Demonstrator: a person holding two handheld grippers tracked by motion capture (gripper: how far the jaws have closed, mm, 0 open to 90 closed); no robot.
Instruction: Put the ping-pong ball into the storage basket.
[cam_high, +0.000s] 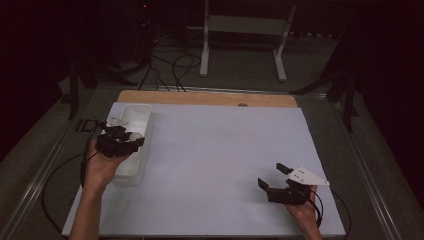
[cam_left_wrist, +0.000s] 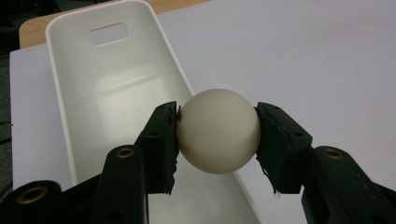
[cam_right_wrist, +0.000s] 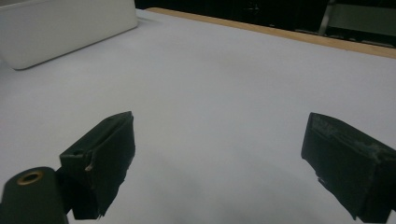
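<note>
A cream-white ball (cam_left_wrist: 218, 130) is pinched between the two black pads of my left gripper (cam_left_wrist: 217, 135), which is shut on it. It hangs over the long white tray (cam_left_wrist: 88, 93), just above the tray's right wall. In the high view the left gripper (cam_high: 131, 138) holds the ball (cam_high: 135, 135) above the white tray (cam_high: 142, 112) at the table's left. My right gripper (cam_high: 270, 176) rests near the front right of the white table sheet (cam_high: 215, 150), its jaws spread wide with nothing between them. In the right gripper view the right gripper (cam_right_wrist: 219, 163) faces bare sheet.
The tray (cam_right_wrist: 60, 28) lies far off at the upper left in the right gripper view. A wooden table edge (cam_high: 205, 97) runs along the back. Cables (cam_high: 170, 70) and a white stand (cam_high: 245, 30) are on the dark floor beyond.
</note>
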